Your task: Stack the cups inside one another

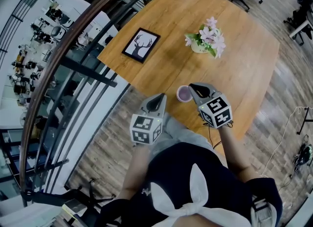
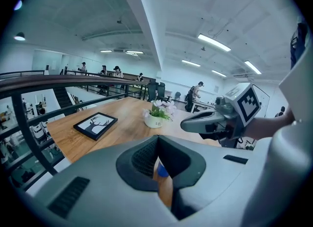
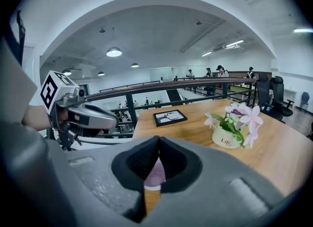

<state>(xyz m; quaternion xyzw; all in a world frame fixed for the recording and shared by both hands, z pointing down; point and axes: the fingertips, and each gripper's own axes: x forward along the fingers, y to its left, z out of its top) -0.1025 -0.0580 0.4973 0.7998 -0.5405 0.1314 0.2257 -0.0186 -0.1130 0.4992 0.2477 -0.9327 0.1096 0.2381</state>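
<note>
A pale purple cup [image 1: 184, 93] is at the near edge of the wooden table [image 1: 244, 69]. My right gripper [image 1: 193, 89] is at its right side. In the right gripper view the jaws [image 3: 157, 160] are closed together, and the purple cup [image 3: 155, 173] shows pinched in the slit between them. My left gripper [image 1: 159, 100] hangs just left of it, over the table's edge. Its jaws [image 2: 157, 157] also meet, with a bit of a blue cup [image 2: 162, 172] in the gap. The blue cup is hidden in the head view.
A framed deer picture [image 1: 141, 44] lies at the table's far left. A white pot of pink flowers [image 1: 208, 39] stands beyond the cup. A dark curved railing [image 1: 73, 69] runs along the table's left side, with a drop behind it.
</note>
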